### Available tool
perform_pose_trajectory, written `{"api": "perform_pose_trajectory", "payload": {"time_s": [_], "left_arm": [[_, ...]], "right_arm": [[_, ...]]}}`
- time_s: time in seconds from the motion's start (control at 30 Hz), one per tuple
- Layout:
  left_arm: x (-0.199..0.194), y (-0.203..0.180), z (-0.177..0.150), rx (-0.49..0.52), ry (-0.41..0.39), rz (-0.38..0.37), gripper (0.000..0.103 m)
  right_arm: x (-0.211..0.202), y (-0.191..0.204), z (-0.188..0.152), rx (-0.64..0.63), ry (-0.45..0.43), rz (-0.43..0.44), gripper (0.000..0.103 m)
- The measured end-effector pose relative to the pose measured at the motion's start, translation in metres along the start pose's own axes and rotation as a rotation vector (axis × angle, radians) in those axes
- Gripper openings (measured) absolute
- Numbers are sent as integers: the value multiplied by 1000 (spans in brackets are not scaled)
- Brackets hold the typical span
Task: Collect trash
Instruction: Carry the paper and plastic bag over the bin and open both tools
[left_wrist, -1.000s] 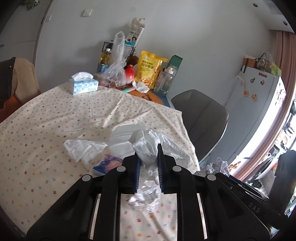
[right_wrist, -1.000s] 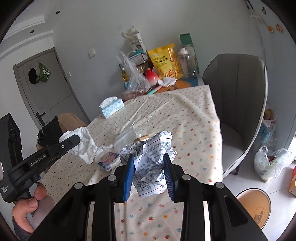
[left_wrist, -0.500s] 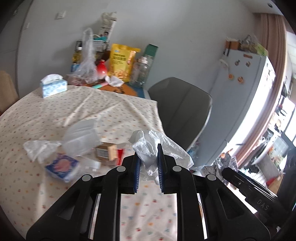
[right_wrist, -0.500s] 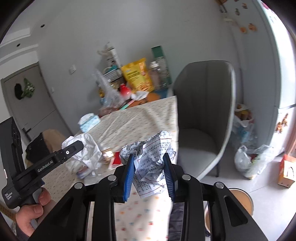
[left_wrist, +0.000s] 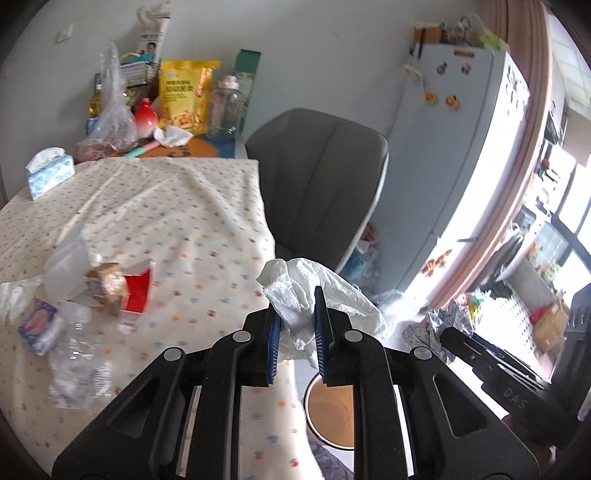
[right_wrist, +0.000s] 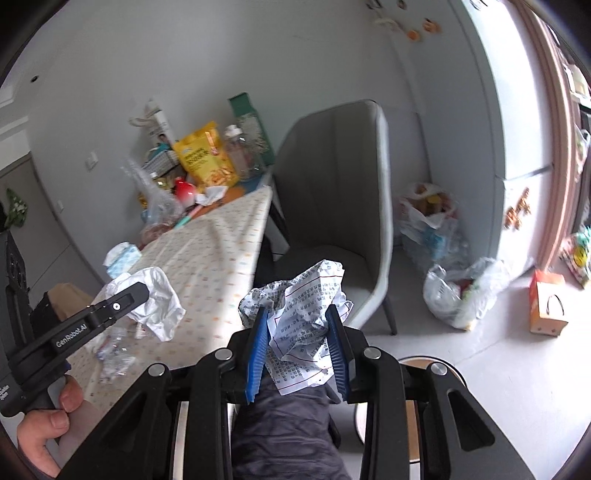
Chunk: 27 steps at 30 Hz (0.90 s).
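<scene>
White tissue (left_wrist: 295, 295) pinched, left hand-held gripper (left_wrist: 295, 325)

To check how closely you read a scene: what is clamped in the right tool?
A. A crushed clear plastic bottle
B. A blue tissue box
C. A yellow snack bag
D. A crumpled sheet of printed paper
D: the right tool has its blue pads pressed on a crumpled sheet of printed paper, while the yellow snack bag and the blue tissue box sit on the table.
</scene>
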<state>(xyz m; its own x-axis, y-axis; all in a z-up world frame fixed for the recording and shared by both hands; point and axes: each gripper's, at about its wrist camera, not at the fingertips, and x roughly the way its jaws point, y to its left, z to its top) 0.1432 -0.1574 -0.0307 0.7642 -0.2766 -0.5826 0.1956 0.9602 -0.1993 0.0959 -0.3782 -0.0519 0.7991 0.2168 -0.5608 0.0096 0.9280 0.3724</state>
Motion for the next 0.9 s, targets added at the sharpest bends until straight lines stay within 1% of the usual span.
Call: {"api": "perform_pose_trajectory", "payload": {"time_s": [0.23,0.47,0.57,0.6,0.63,0.67,0.7,0.77,0.9], "left_arm": [[36,-26,-8,34,72,0,17],[62,-37,-14,42,119,14,17],[69,-40,-16,46,134,13,17],[71,-40,-16,48,138,12,17],[73,-41,-17,49,143,11,17],[77,-42,-18,49,154,8,17],[80,-44,-19,50,164,5,17],[86,-48,-20,52,183,-6,17],[93,-67,-24,81,206,-42,17]], "right_arm": [[23,-46,-12,59,51,-45,31],[48,-84,-21,115,98,-74,32],[57,-95,-24,132,113,-76,35],[60,-100,-25,143,119,-76,38],[61,-103,-26,150,122,-75,50],[62,-106,-27,161,122,-70,57],[61,-108,-27,166,116,-69,66],[59,-112,-29,174,103,-82,68],[48,-127,-29,211,86,-102,68]]}}
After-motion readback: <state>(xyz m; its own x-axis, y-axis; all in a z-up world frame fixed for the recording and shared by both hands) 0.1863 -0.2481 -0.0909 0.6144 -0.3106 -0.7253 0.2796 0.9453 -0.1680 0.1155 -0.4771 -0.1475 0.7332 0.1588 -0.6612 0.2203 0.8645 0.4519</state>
